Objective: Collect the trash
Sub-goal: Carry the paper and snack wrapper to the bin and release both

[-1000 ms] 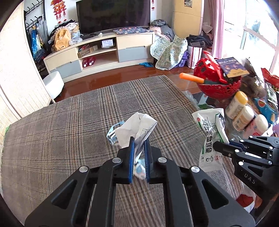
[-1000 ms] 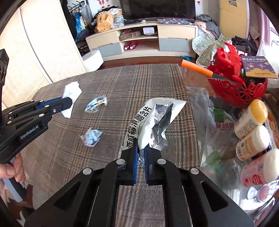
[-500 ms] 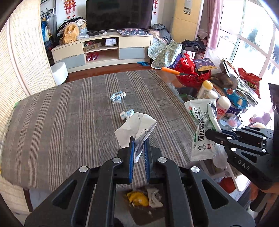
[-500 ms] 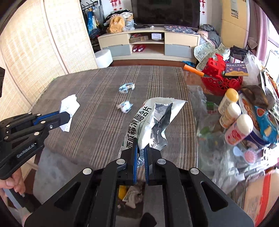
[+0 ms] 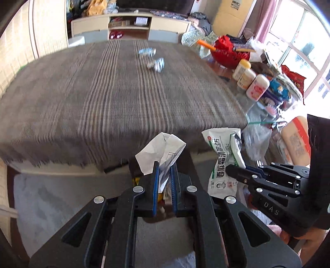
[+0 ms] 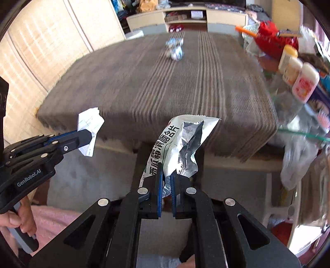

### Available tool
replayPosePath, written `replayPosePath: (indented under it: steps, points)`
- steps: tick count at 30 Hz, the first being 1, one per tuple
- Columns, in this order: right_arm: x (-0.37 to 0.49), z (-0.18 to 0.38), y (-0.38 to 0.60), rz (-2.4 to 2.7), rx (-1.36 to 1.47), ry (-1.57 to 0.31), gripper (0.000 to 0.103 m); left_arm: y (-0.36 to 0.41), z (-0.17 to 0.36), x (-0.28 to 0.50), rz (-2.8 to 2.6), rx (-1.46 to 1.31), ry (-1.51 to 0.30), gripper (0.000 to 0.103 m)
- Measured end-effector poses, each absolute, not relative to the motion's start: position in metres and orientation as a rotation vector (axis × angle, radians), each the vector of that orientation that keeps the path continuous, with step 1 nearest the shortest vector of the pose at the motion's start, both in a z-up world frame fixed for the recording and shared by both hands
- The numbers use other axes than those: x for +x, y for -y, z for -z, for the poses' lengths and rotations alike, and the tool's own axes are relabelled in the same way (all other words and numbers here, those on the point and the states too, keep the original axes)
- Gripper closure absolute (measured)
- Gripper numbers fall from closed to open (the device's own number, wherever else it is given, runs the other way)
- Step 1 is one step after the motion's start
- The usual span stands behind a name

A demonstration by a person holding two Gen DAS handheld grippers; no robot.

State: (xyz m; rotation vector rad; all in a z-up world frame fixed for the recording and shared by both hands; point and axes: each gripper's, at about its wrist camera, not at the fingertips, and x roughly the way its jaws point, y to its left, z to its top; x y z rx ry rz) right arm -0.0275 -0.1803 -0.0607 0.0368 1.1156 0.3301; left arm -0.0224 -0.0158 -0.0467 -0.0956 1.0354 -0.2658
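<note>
The crumpled paper [image 5: 163,150] and the foil packet [image 6: 181,148] hang just past the table's [image 5: 123,92] near edge, each clenched in its tongs: left gripper [image 5: 164,183], right gripper [image 6: 165,185]. Released off-target, either could flutter onto the floor; two wrappers [image 5: 153,59] remain far across the table.

A lived-in home living room: a long cream-and-grey television cabinet [image 5: 132,24] stands along the far wall, a brown plaid cloth covers the worktop [image 5: 107,86], pink curtains [image 5: 266,18] hang beside a bright window [image 5: 297,45], and clothes lie heaped [image 5: 199,17] nearby.
</note>
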Motion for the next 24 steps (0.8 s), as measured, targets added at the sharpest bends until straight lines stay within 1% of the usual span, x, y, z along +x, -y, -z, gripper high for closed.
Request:
replayPosePath:
  steps: [3,10,18,24]
  points:
    - [-0.036,0.096,0.178,-0.338,0.044,-1.165,0.095,0.013,0.076,-0.029,0.265,-0.093,-1.065,0.094]
    - [-0.034,0.149,0.179,-0.346,0.057,-1.202,0.095,0.021,0.131,-0.022,0.303,-0.106,-1.139,0.094]
    - [-0.023,0.178,0.180,-0.347,0.099,-1.244,0.095,0.028,0.171,-0.005,0.314,-0.145,-1.233,0.094]
    - [-0.017,0.194,0.180,-0.354,0.106,-1.284,0.094,0.039,0.185,0.004,0.327,-0.119,-1.261,0.094]
